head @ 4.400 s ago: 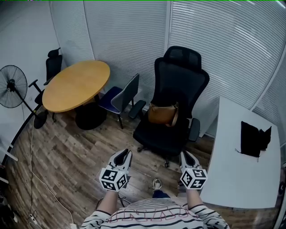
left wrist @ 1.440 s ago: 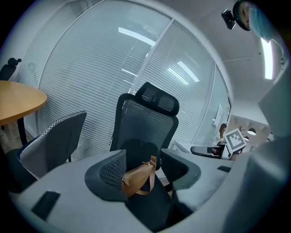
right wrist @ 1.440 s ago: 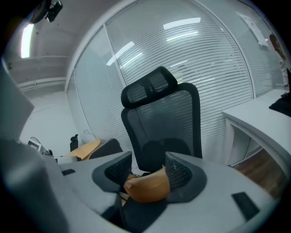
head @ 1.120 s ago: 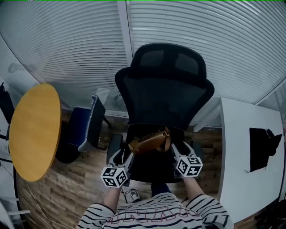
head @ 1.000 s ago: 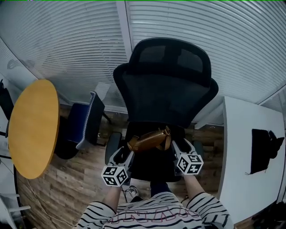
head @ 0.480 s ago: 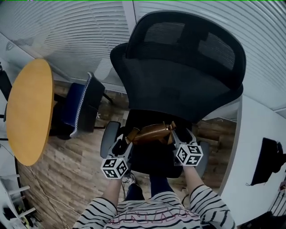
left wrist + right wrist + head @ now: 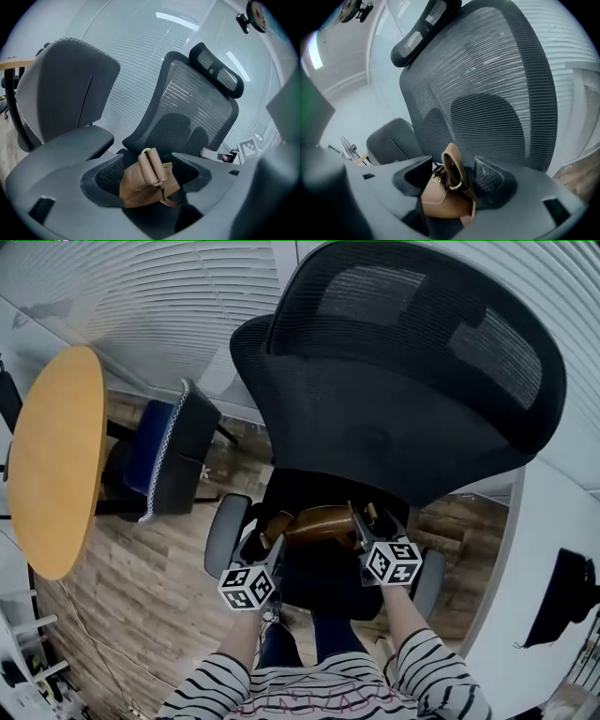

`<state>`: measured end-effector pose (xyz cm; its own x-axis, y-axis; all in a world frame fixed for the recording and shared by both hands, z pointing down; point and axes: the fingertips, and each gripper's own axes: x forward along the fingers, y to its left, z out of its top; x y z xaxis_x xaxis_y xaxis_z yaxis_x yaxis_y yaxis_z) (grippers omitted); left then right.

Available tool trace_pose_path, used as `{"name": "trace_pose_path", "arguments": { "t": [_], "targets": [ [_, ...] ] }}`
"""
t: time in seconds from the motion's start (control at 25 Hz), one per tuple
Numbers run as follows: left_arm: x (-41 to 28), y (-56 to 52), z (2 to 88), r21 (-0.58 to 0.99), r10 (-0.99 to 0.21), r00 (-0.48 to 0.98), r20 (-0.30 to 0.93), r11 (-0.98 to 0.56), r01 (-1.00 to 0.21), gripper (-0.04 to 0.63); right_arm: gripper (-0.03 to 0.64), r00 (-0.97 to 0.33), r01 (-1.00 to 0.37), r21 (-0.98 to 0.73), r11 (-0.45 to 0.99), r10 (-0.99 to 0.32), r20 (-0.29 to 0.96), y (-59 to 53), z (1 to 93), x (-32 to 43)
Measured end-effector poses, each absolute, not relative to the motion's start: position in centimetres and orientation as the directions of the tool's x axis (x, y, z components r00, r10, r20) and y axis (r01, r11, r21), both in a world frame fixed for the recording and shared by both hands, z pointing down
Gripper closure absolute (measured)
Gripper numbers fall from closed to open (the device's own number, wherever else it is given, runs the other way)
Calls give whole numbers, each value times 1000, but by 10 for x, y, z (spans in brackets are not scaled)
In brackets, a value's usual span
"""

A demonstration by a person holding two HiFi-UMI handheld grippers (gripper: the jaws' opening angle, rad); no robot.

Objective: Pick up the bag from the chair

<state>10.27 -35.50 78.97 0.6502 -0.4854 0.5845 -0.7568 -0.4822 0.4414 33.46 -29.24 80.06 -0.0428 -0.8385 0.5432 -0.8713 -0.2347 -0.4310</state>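
Wide open now: the left tongs (image 7: 265, 542) and right tongs (image 7: 364, 526) have just been opening, and each frames one end of the tan handbag (image 7: 319, 523). It lies, seemingly untouched, on the seat of the office chair (image 7: 394, 409). Gripping and lifting remain.

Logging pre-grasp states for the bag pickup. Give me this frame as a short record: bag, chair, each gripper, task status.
bag: brown, lying on the seat of the black office chair
left gripper: jaws open, have just been opening; bag's strap end between them, not gripped
right gripper: jaws open, have just been opening; bag's other end between them, not gripped
status: bag not yet lifted
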Motion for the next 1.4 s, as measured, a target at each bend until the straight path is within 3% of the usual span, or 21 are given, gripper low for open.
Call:
{"name": "trace_pose_path", "arguments": {
  "t": [0.52, 0.72, 0.96, 1.04, 1.4],
  "targets": [
    [114, -365, 817, 514, -502, 640, 581, -384, -767, 301, 350, -56, -847, -477, -236, -852, 520, -302, 823, 332],
    [111, -366, 821, 505, -506, 623, 597, -367, -782, 304, 402, -40, -844, -469, -260, -842, 538, -301, 821, 327],
    [109, -358, 819, 483, -445, 624, 642, -397, -780, 370, 434, 19, -836, -448, -318, -831, 555, -288, 811, 323],
    [109, -355, 817, 485, -435, 635, 639, -413, -771, 376, 479, 45, -849, -416, -327, -827, 560, -283, 806, 325],
    [101, -343, 799, 480, -408, 664, 626, -469, -741, 391, 492, 72, -835, -408, -368, -810, 582, -251, 800, 310]
  ]
}}
